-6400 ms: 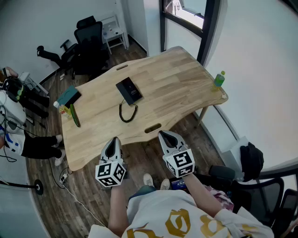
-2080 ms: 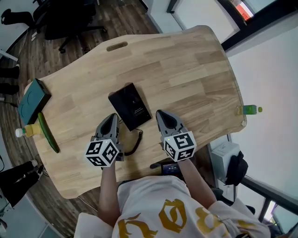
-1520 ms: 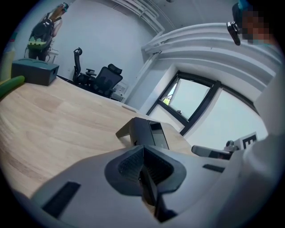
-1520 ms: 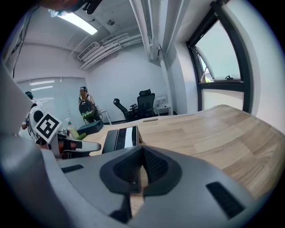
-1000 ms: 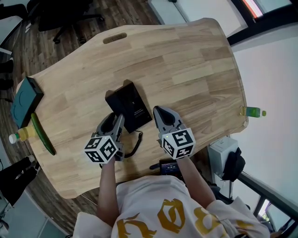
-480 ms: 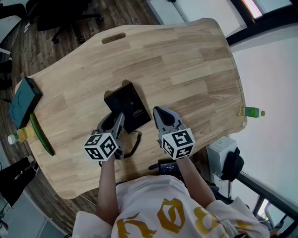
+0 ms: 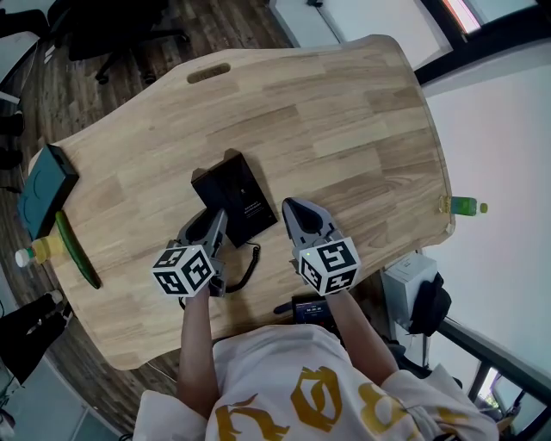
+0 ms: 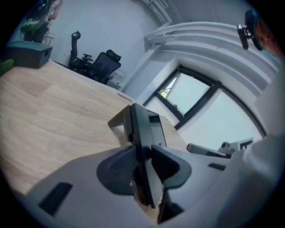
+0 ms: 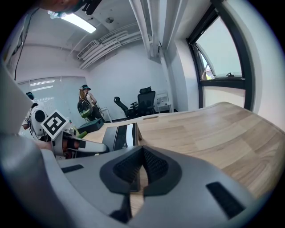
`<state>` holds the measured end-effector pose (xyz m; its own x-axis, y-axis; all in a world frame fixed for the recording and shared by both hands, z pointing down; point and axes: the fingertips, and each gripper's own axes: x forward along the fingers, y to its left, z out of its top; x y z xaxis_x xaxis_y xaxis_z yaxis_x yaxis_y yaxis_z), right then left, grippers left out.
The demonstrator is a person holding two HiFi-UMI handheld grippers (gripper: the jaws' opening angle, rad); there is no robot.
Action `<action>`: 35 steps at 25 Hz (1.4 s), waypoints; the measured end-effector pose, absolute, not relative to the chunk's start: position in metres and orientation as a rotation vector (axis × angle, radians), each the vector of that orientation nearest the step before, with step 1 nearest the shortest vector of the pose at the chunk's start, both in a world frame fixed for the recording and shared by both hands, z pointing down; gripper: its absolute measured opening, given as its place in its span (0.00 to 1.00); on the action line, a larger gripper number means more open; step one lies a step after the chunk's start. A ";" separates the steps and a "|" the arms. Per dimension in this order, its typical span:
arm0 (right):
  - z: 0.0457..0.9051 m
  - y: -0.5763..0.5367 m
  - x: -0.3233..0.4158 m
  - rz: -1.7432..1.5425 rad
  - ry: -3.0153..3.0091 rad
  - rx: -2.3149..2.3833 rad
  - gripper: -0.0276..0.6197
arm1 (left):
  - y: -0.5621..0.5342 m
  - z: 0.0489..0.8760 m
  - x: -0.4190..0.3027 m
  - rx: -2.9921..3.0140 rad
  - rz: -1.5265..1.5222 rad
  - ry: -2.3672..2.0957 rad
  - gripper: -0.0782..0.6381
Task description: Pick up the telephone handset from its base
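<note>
A black telephone (image 7: 234, 196) lies on the wooden table (image 7: 344, 112), its coiled cord (image 7: 247, 265) trailing toward the near edge. My left gripper (image 7: 213, 226) sits at the phone's near left end. In the left gripper view its jaws are closing, and both pads (image 8: 119, 165) touch the black handset (image 8: 140, 124), which stands edge-on between them beside the base (image 8: 156, 130). My right gripper (image 7: 295, 209) hovers just right of the phone, shut with nothing in it (image 9: 142, 155). From the right gripper view the phone (image 9: 116, 136) and the left gripper (image 9: 80, 146) are at the left.
A teal box (image 7: 43, 185), a long green object (image 7: 76, 250) and a yellow bottle (image 7: 33, 250) lie at the table's left end. A green bottle (image 7: 461, 205) is at the right edge. Office chairs (image 7: 129, 26) stand beyond the far side.
The left gripper's jaws have narrowed around the handset. Both hands stay where they were, and the phone has not moved.
</note>
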<state>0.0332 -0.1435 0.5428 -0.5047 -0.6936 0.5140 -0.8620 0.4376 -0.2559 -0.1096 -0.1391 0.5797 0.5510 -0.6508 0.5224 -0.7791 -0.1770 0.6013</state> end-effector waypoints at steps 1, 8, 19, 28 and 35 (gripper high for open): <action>0.542 -0.143 0.034 0.708 -2.362 1.333 0.05 | -0.139 0.579 -0.110 1.898 0.181 -1.161 0.27; 0.539 -0.141 0.033 0.702 -2.370 1.335 0.05 | -0.137 0.575 -0.109 1.886 0.151 -1.145 0.24; 0.535 -0.142 0.035 0.686 -2.374 1.335 0.05 | -0.135 0.570 -0.109 1.895 0.141 -1.137 0.24; 0.533 -0.139 0.036 0.691 -2.382 1.326 0.05 | -0.132 0.564 -0.108 1.906 0.128 -1.147 0.23; 0.533 -0.137 0.034 0.686 -2.386 1.322 0.05 | -0.130 0.562 -0.108 1.921 0.100 -1.141 0.23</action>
